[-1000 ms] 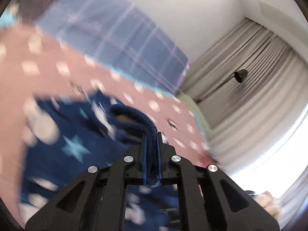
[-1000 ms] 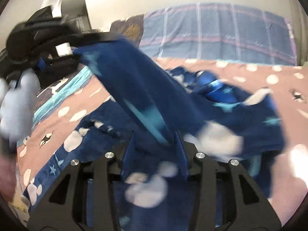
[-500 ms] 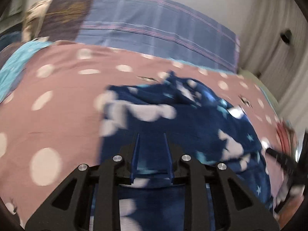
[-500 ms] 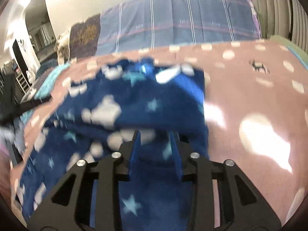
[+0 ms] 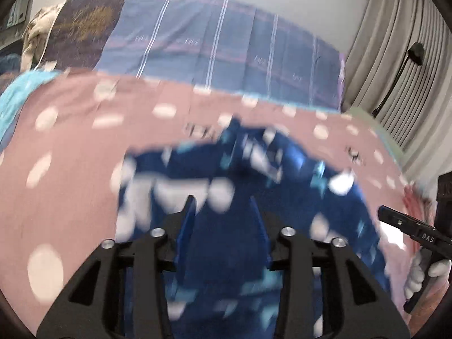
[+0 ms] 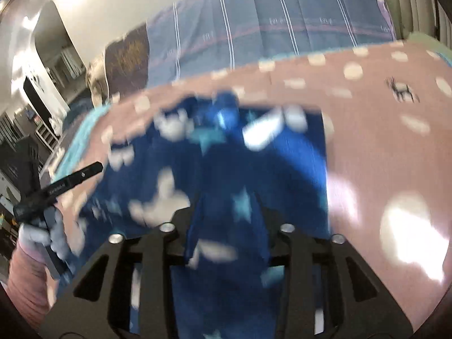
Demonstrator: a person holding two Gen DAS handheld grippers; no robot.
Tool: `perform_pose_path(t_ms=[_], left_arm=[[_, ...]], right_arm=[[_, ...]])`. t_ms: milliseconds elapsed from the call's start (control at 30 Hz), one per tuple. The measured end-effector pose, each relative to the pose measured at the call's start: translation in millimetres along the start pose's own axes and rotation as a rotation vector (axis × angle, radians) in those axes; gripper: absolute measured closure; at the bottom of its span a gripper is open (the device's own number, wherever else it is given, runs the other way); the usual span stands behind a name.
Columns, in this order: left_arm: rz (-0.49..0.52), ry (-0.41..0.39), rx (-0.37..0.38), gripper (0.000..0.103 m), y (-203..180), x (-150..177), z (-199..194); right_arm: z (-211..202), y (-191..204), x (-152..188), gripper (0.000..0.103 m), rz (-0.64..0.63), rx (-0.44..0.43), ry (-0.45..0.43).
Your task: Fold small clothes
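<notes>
A: Where is the little blue garment point(image 5: 285, 186)?

B: It lies on the bed point(image 5: 70, 152), on the pink blanket with white dots. It has white shapes and light blue stars. The picture is blurry there.

A: What does the left gripper point(image 5: 223, 209) do?

B: Its fingers point(image 5: 188, 214) are spread apart, with blue cloth lying between them. They do not pinch it.

A: And the right gripper point(image 6: 227, 207)?

B: The same. Its fingers point(image 6: 261, 220) stand apart with cloth in the gap. Behind the bed is a blue striped pillow point(image 5: 226, 48).
</notes>
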State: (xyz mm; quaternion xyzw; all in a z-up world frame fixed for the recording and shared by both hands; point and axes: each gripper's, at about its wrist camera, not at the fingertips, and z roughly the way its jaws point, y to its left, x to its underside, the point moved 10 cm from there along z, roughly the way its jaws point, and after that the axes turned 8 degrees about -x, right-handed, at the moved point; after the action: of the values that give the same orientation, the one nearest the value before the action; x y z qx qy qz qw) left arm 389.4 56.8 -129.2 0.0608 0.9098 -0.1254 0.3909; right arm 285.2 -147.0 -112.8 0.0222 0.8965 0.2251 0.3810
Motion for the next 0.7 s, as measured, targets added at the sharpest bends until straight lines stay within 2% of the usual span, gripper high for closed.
perform_pose_path(t_ms=[33, 100, 200, 233, 267, 300, 333, 367, 433, 467, 533, 567, 600, 700], left_arm=[[0.009, 0.008, 0.011, 0.039, -7, -13, 11], [0.012, 0.039, -0.025, 0.038, -13, -26, 38], [-0.038, 0.137, -0.055, 0.038, -11, -28, 87], [-0.070, 0.165, -0.040, 0.052, -11, -26, 99], [-0.135, 0.202, 0.030, 0.098, -14, -23, 112], [-0.193, 0.231, 0.101, 0.098, -18, -20, 118], [-0.237, 0.202, 0.151, 0.098, -18, -23, 115], [-0.213, 0.157, 0.153, 0.098, -17, -27, 109], [-0.142, 0.104, 0.083, 0.098, -2, -26, 101], [-0.136, 0.116, 0.070, 0.098, 5, -21, 104], [-0.138, 0.192, 0.060, 0.097, 16, 2, 124], [-0.134, 0.202, 0.055, 0.097, 16, 10, 131], [-0.104, 0.190, 0.026, 0.096, 13, 8, 130], [0.002, 0.182, -0.084, 0.092, 7, 4, 122]], right_arm=[[11, 3, -12, 0.050, 0.017, -0.030, 0.012], [47, -6, -32, 0.048, 0.119, -0.079, 0.068], [95, -33, -43, 0.047, 0.247, -0.012, 0.124], [107, -37, -42, 0.047, 0.285, -0.027, 0.135], [118, -40, -41, 0.056, 0.328, -0.053, 0.144], [127, -38, -40, 0.072, 0.360, -0.100, 0.151], [129, -35, -40, 0.093, 0.357, -0.132, 0.158], [124, -34, -45, 0.094, 0.337, -0.126, 0.131], [104, -33, -54, 0.094, 0.245, -0.088, 0.051], [101, -41, -50, 0.094, 0.238, -0.054, 0.050], [124, -56, -27, 0.093, 0.258, -0.019, 0.147], [136, -60, -17, 0.094, 0.252, -0.009, 0.172], [138, -58, -19, 0.094, 0.209, 0.005, 0.135], [122, -43, -28, 0.087, 0.111, 0.107, 0.114]])
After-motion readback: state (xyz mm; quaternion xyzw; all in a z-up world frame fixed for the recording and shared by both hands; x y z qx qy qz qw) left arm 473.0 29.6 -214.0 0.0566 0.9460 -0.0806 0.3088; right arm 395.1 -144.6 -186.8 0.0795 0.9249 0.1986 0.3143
